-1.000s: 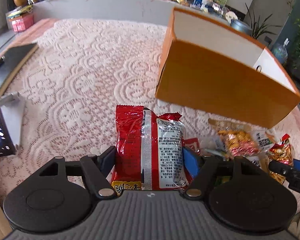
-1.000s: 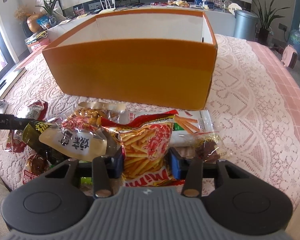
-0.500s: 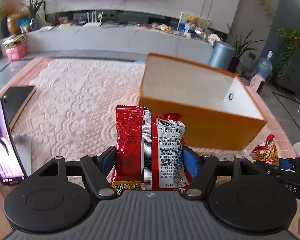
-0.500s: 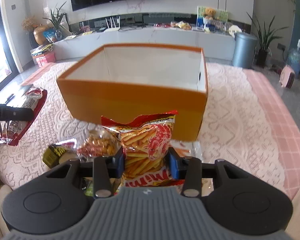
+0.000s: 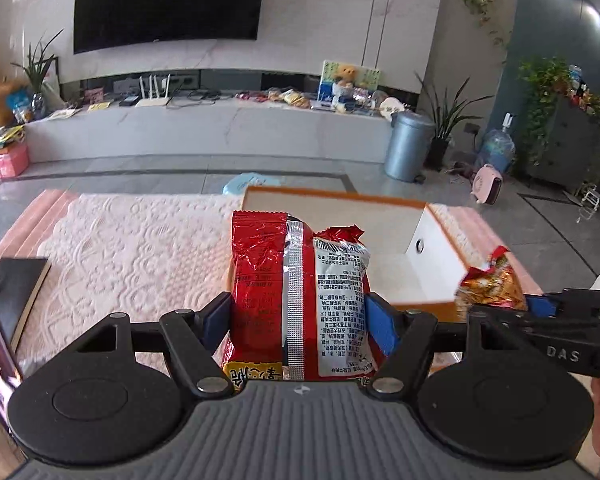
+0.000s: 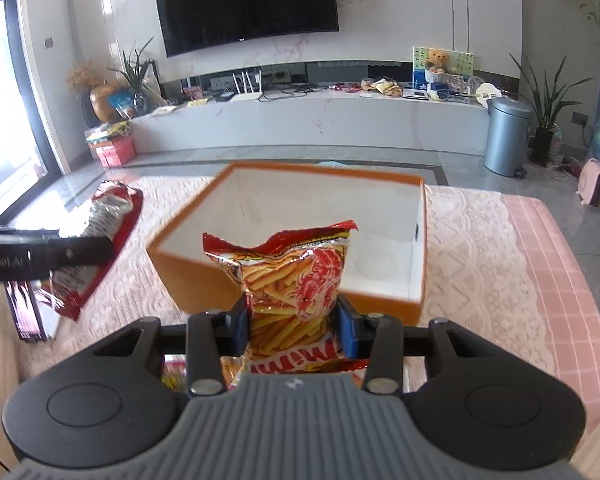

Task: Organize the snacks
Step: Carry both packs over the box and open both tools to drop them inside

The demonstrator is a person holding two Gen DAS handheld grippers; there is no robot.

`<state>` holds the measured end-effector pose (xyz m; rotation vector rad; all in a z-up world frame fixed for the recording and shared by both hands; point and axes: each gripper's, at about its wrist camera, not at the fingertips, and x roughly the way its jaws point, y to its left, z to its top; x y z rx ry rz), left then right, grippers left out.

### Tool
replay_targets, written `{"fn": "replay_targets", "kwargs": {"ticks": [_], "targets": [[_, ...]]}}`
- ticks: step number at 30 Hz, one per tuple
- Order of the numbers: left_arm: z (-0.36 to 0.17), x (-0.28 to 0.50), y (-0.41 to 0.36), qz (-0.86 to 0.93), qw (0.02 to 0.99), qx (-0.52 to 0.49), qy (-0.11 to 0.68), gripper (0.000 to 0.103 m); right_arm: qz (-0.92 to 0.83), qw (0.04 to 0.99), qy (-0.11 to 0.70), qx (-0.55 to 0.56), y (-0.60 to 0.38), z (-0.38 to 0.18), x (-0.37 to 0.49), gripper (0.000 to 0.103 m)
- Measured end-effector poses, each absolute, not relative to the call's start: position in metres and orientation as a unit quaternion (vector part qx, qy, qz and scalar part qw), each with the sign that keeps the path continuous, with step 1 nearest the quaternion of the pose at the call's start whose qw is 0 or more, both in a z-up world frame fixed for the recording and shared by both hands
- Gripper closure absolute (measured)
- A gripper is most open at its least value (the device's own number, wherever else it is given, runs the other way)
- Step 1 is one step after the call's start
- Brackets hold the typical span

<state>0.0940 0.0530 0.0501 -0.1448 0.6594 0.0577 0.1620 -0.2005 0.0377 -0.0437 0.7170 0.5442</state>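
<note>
Left hand-held gripper clamps my red packet; right hand-held gripper clamps fries bag; orange box ahead.

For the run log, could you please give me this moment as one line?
left gripper: shut on red packet | right gripper: shut on fries bag | both above table | orange box: open, empty

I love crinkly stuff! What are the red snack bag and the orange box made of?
The red snack bag looks like shiny plastic foil: it glints and creases. The orange box looks like matte cardboard, with stiff flat walls, white inside; I can't be certain.
</note>
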Motion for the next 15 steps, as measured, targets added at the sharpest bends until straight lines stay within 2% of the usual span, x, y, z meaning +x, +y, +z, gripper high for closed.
{"fn": "replay_targets", "kwargs": {"ticks": [9,15], "targets": [[0.054,0.148,0.064,0.020,0.939,-0.095,0.330,0.022,0.271,0.895,0.355,0.003,-0.180,0.054,0.215,0.062],[0.037,0.189,0.067,0.017,0.929,-0.091,0.359,0.022,0.263,0.887,0.379,-0.003,-0.162,0.037,0.254,0.062]]}}
